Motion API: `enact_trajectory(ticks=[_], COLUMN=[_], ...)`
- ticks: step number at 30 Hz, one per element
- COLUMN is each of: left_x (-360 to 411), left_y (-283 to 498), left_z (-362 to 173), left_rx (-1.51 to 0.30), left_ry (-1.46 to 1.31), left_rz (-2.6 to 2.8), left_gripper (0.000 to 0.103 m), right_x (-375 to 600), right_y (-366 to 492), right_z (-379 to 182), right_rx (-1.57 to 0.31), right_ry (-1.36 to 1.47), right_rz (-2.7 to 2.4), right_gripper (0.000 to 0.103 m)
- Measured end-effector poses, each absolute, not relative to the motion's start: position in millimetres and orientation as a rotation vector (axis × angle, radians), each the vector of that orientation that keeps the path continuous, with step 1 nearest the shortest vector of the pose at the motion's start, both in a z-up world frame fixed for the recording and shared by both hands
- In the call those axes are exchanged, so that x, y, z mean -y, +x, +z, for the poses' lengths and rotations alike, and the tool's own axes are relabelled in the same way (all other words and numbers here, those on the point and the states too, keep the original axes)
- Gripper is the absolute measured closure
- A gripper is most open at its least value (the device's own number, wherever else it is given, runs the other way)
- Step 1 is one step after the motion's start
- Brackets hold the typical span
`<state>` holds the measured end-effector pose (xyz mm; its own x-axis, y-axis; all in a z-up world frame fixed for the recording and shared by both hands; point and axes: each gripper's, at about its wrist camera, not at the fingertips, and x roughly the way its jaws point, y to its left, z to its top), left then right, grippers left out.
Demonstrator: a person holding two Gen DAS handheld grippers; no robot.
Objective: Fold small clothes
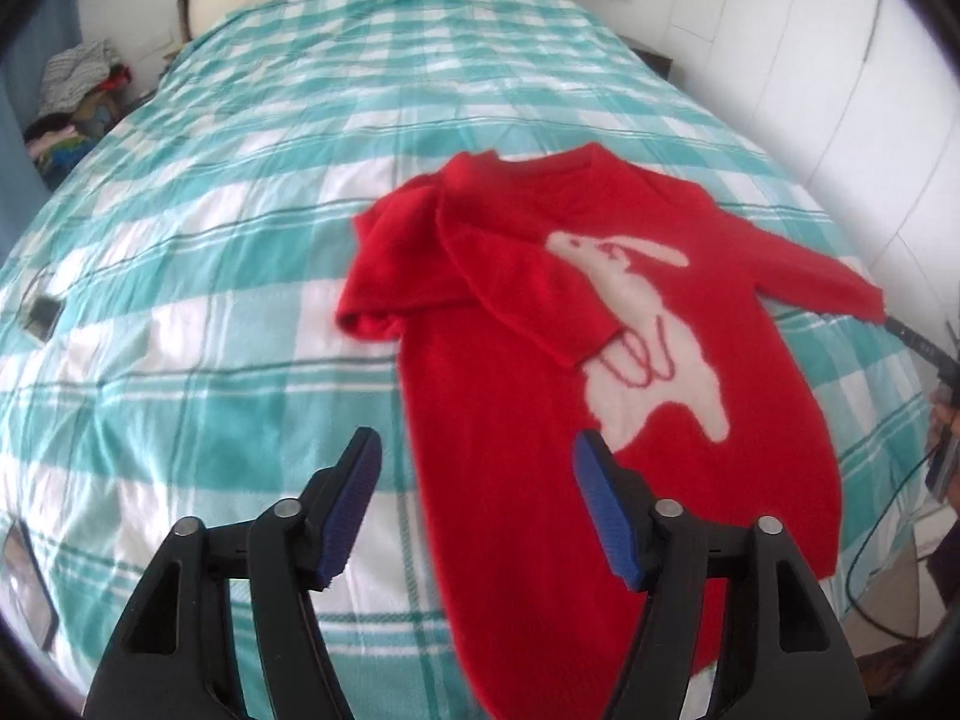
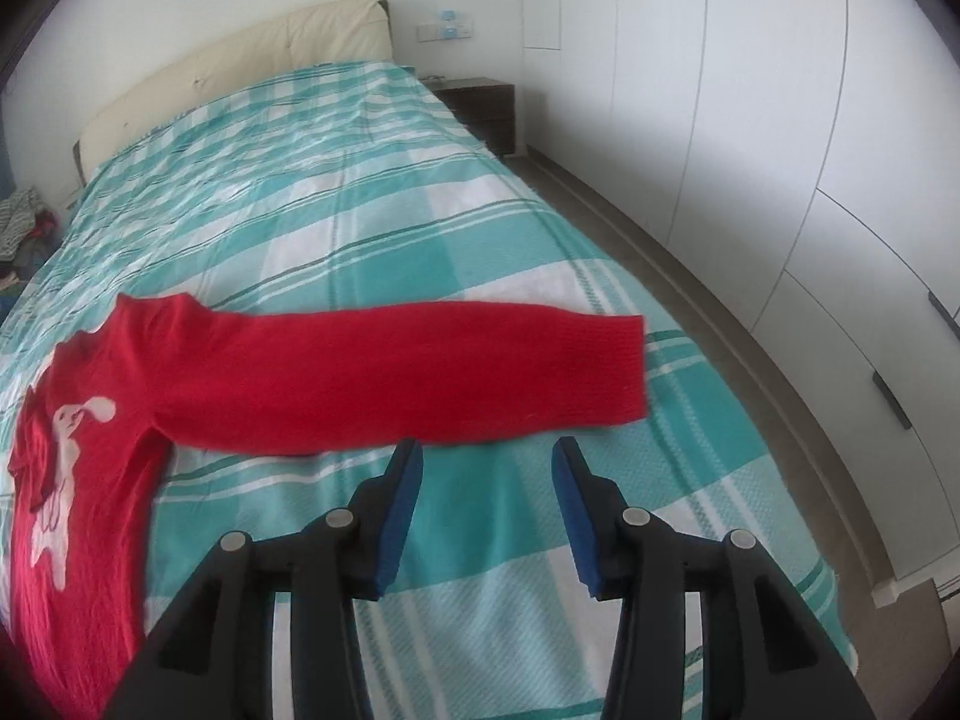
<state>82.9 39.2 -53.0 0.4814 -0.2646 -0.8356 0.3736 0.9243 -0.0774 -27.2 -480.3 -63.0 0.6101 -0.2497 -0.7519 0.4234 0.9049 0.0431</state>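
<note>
A small red sweater point(image 1: 600, 360) with a white rabbit on its front lies flat on the bed. One sleeve point(image 1: 516, 288) is folded across its chest. The other sleeve point(image 2: 408, 378) lies stretched out straight to the side. My left gripper point(image 1: 477, 456) is open and empty above the sweater's lower left edge. My right gripper point(image 2: 486, 456) is open and empty, just short of the stretched sleeve near its cuff point(image 2: 624, 366). The sweater's body also shows in the right wrist view point(image 2: 84, 510).
The bed has a teal and white plaid cover point(image 1: 240, 240) and a cream headboard point(image 2: 240, 54). A pile of clothes point(image 1: 78, 96) sits left of the bed. White wardrobe doors point(image 2: 750, 120) and a dark nightstand point(image 2: 486, 108) stand on the right.
</note>
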Motion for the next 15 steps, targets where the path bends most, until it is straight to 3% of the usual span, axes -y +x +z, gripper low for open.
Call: enact_trajectory(ticks=[4, 6, 7, 14, 15], left_x=[-11.2, -6.5, -3.0, 17.1, 17.6], left_y=[122.9, 138.8, 144.1, 161.7, 164.8], left_z=[-83.8, -105.4, -114.8, -146.8, -148.3], left_rx=[-1.13, -1.192, -1.209, -1.183, -1.169], left_ry=[-0.006, -0.115, -0.142, -0.236, -0.255], left_rz=[-0.461, -0.454, -0.443, -0.379, -0.372], left_gripper=[0.033, 0.044, 0.045, 0.046, 0.055], right_x=[444.5, 432.4, 427.1, 401.4, 399.1], right_y=[-30.8, -30.1, -30.6, -24.8, -23.8], right_z=[-73.2, -78.2, -79.8, -83.6, -83.4], right_rx=[-0.845, -0.857, -0.861, -0.879, -0.878], right_ry=[0.279, 0.297, 0.293, 0.23, 0.223], right_rz=[-0.301, -0.267, -0.259, -0.204, -0.197], right_gripper=[0.058, 0.058, 0.058, 0.058, 0.058])
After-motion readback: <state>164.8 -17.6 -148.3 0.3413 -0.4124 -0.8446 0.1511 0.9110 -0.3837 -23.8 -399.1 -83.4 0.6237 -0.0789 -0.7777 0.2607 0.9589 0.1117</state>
